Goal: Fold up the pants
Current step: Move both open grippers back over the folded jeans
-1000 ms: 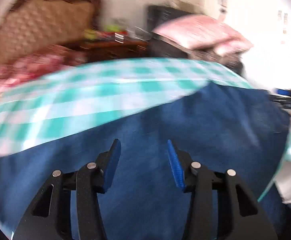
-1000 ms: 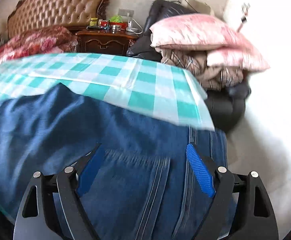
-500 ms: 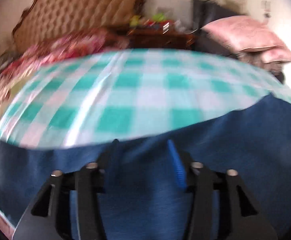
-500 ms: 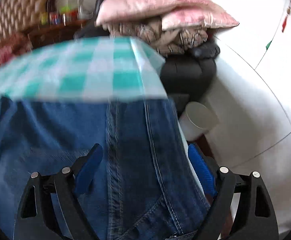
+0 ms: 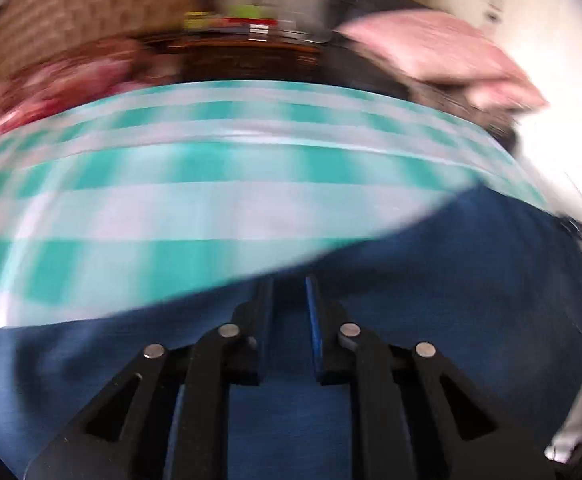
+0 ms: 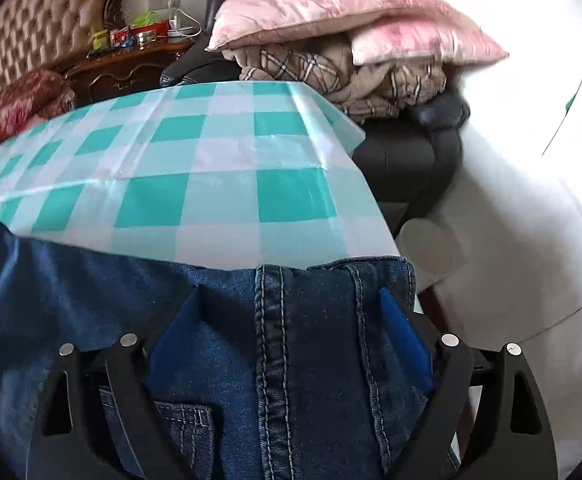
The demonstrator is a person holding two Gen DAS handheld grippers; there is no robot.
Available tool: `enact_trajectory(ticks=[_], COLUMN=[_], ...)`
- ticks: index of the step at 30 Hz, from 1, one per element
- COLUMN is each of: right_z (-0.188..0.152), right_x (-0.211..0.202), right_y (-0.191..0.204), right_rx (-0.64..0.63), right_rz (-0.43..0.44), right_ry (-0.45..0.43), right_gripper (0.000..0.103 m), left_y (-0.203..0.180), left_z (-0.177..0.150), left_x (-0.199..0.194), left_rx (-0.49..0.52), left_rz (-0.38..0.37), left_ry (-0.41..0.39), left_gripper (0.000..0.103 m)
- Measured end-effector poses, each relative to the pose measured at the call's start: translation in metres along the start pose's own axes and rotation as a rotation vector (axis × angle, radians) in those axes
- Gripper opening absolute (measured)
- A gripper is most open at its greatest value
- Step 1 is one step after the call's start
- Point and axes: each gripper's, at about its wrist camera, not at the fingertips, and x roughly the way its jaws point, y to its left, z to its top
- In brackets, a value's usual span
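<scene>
Both grippers have travelled toward the far side of the jeans since a second ago: then they hovered over the middle of the denim, now each reaches the garment's far edge where the checked tablecloth (image 6: 227,168) begins. The left gripper (image 5: 289,296), wide earlier, is closing, its fingers narrow with denim between them; the blur hides whether the pads already press. The right gripper (image 6: 291,308) stands wide, straddling the waistband of the jeans (image 6: 303,344) near a belt loop at the table's right edge, gripping nothing yet. The pants lie spread flat along the near edge of the table, the waist end at the right corner, a back pocket showing. As I judge it, no fold is made so far: this is the first pinch of the far edge, and lifting it over plus every later fold remain.
</scene>
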Motion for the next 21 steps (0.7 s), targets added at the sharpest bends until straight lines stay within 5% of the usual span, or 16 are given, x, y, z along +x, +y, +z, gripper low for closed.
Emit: enact_trajectory(ticks=[3, 8, 10, 13, 16, 19, 21], right_z=[0.001, 0.002, 0.004, 0.009, 0.014, 0.007, -0.001], right_x=[0.002, 0.004, 0.001, -0.033, -0.089, -0.123, -0.128], right_y=[0.003, 0.005, 0.008, 0.021, 0.078, 0.154, 0.212], right_rx=[-0.008, -0.012, -0.012, -0.013, -0.110, -0.301, -0.399], right_rz=[-0.025, -0.051, -0.075, -0.140, 0.079, 0.243, 0.370], right_ry=[-0.002, -0.001, -0.003, -0.063, -0.126, -0.175, -0.143], right_gripper=[0.086, 0.088, 0.088, 0.067, 0.063, 0.062, 0.059], left_y=[0.053, 0.144, 0.205, 0.258, 0.283, 0.302, 0.303], left_z=[-0.011, -0.030, -0.042, -0.059, -0.075, -0.082, -0.087], left_x=[-0.012, -0.048, -0.074, -0.114, -0.125, -0.132, -0.144], left_rx=[-0.082, -0.154, -0.262, -0.380, -0.340, -0.337, -0.346], left_rz=[0.032, 0.272, 0.418, 0.422, 0.412, 0.430, 0.477], left_ry=[0.003, -0.028, -0.047, -0.118, -0.089, -0.079, -0.097], left_gripper=[0.017, 0.022, 0.026, 0.026, 0.026, 0.002, 0.003])
